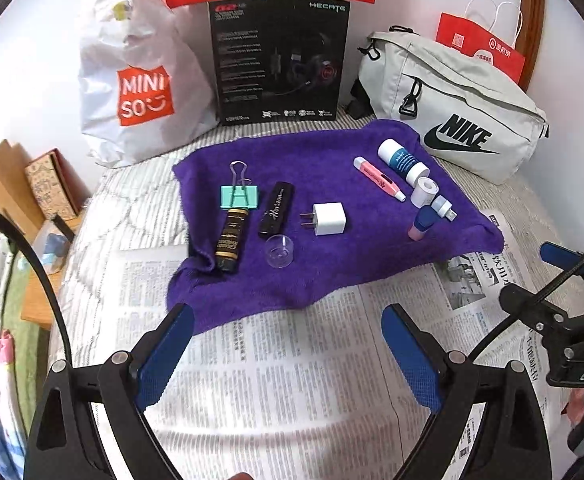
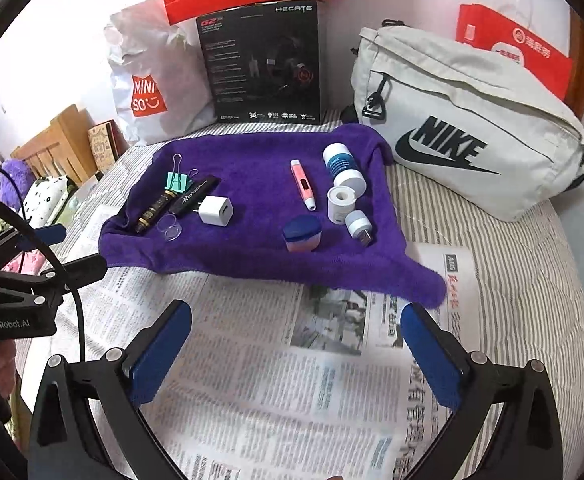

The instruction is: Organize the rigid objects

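A purple towel point(image 1: 315, 216) is being shown spread over newspaper point(image 1: 276, 360) on a striped bed point(image 2: 531, 280), and the rigid objects are lying on it in two groups.

In the left wrist view, at 9 o'clock on the towel, a green clip point(image 1: 240, 196) is being touched by the top of a black-and-gold tube point(image 1: 231, 240), which is lying just beside a black stick point(image 1: 276, 210). A clear cap point(image 1: 279, 251) is resting at 6 o'clock from the stick, touching its near end. A white charger point(image 1: 327, 220) is lying near the towel's centre, prongs pointing to 9 o'clock.

Toward 3 o'clock, a pink pen point(image 1: 377, 178) is lying tilted, just beside a blue-labelled bottle point(image 1: 401, 162). A white roll point(image 1: 423, 192) is standing at 6 o'clock from the bottle, with a small USB plug point(image 1: 443, 207) just beside it and a blue-and-pink eraser point(image 1: 420, 224) close at 7 o'clock from the plug.

Behind the towel, from 10 to 2 o'clock, a Miniso bag point(image 1: 140, 80), a black box point(image 1: 280, 60), a Nike pouch point(image 1: 451, 112) and a red paper bag point(image 1: 483, 48) are being shown along the wall.

The left gripper point(image 1: 288, 354) is being held over the newspaper at 6 o'clock from the towel, jaws spread wide and empty. The right gripper point(image 2: 295, 354) is likewise being held over the newspaper, jaws parted with nothing between them.
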{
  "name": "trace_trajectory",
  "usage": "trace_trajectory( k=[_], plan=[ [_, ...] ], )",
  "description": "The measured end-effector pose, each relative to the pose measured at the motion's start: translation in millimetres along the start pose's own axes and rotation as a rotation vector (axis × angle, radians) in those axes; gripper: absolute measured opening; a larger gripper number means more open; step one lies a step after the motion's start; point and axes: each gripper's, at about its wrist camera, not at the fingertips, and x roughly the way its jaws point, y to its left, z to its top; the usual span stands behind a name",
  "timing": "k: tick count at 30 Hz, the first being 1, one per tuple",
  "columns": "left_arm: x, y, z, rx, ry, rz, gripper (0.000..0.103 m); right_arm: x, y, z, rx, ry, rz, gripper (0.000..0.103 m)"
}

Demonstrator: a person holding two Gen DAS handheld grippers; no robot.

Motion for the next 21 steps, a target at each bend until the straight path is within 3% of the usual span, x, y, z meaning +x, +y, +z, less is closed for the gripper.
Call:
trace_trajectory(
  k=[15,21],
  plan=[
    [-16.0,10.1,-27.6,-0.074,-0.006,0.027,0.095,-30.0,-7.2,-27.2,0.055,0.022,-0.098,0.103],
    [-16.6,2.7,-30.8,-0.053,0.002,0.033,0.095,-35.8,-11.3,-31.8,0.068,0.021,-0.123,0.103]
  ],
)
